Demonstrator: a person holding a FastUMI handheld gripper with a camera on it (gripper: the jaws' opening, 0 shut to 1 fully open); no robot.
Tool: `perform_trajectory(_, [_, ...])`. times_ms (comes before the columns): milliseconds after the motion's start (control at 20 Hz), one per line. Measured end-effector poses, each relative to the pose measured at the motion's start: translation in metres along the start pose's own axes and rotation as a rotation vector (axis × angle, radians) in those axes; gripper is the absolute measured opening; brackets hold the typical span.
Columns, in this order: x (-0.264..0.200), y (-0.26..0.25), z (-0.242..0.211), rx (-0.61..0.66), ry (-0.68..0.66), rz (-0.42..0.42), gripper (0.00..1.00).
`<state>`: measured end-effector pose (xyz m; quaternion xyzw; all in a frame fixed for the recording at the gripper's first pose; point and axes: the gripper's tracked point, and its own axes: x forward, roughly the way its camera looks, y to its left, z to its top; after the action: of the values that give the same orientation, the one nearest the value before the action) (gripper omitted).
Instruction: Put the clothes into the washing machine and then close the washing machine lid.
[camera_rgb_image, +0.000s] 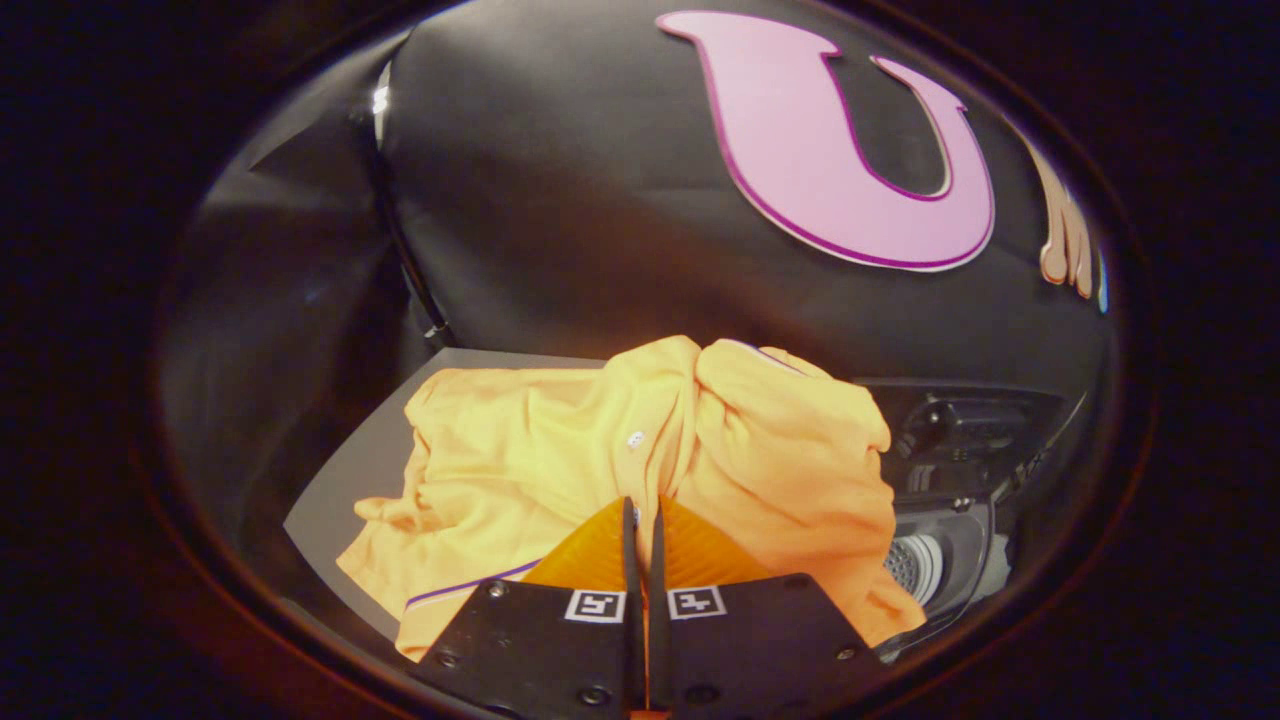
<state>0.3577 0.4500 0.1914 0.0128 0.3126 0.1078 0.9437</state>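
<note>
Clothes, a single bunched yellow garment, are being pinched at a fold by the gripper, whose fingers are pressed together on the cloth, and most of the fabric is spread over a grey surface just beyond them. The washing machine is lying open to the right, and only a pale drum base can be made out in its tub. Loading is judged barely begun, with the lid closing yet to be done.

A grey table carries a crumpled yellow shirt spread across it.
</note>
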Motion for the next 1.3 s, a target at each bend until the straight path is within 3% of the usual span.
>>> perform_trajectory(250, [0.000, -0.018, 0.001, 0.060, -0.019, -0.192, 0.02])
perform_trajectory(400, [0.007, -0.019, -0.022, 0.049, 0.029, -0.318, 0.01])
perform_trajectory(600, [-0.004, -0.030, -0.029, 0.055, 0.056, -0.475, 0.35])
perform_trajectory(700, [-0.016, -0.026, -0.022, 0.075, 0.051, -0.488, 0.54])
perform_trajectory(1300, [-0.005, -0.033, -0.020, 0.073, 0.006, -0.452, 0.50])
